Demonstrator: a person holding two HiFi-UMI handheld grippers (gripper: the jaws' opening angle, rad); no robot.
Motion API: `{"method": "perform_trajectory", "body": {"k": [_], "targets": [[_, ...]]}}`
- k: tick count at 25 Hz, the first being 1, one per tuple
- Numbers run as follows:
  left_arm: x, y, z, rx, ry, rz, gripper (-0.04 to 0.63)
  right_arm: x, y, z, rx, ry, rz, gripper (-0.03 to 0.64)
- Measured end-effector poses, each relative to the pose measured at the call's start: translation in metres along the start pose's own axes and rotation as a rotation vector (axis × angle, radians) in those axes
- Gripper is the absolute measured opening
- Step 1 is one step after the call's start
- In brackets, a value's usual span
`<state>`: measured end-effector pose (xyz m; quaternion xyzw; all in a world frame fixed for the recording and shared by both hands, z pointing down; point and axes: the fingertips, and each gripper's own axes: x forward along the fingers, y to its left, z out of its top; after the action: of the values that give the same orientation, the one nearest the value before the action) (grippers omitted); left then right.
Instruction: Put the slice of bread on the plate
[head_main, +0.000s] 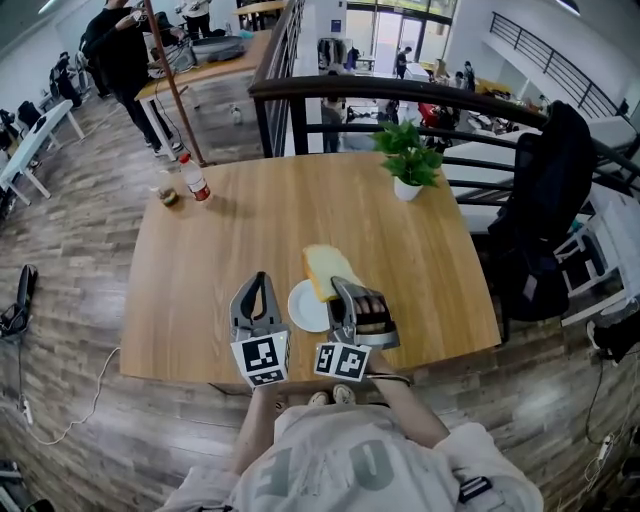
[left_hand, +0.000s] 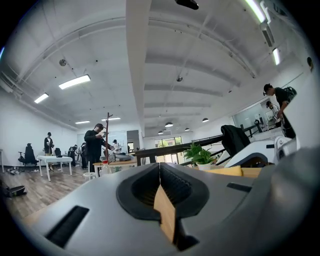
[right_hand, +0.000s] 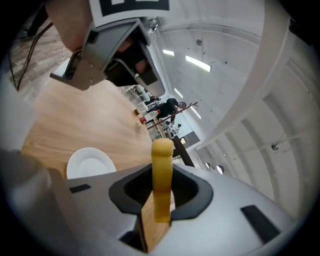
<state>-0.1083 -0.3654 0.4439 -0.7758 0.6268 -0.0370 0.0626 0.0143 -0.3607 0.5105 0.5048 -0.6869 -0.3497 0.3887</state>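
Right gripper view shows the fingers of your right gripper clamped on the bread, edge-on, with the plate at nine o'clock. Lay the bread flat over the plate before releasing. Your left gripper is closed and empty.

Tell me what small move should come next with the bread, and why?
Probably shift the right hand-held gripper a little toward the round white plate. Its jaws are clamped on the pale yellow bread slice, which sits off to one side of the plate, not yet over its middle.
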Motion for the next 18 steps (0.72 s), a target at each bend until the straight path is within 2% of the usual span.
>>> {"method": "perform_trajectory", "body": {"k": [9,18], "targets": [[-0.011,0.008,-0.022,-0.005,0.05,0.007,0.009,0.017,0.071,-0.024,-0.109,0.094,0.109,0.092],[-0.017,0.019,-0.033,-0.009,0.086,0.025,0.009,0.026,0.103,-0.028,-0.198,0.13,0.169,0.092]]}}
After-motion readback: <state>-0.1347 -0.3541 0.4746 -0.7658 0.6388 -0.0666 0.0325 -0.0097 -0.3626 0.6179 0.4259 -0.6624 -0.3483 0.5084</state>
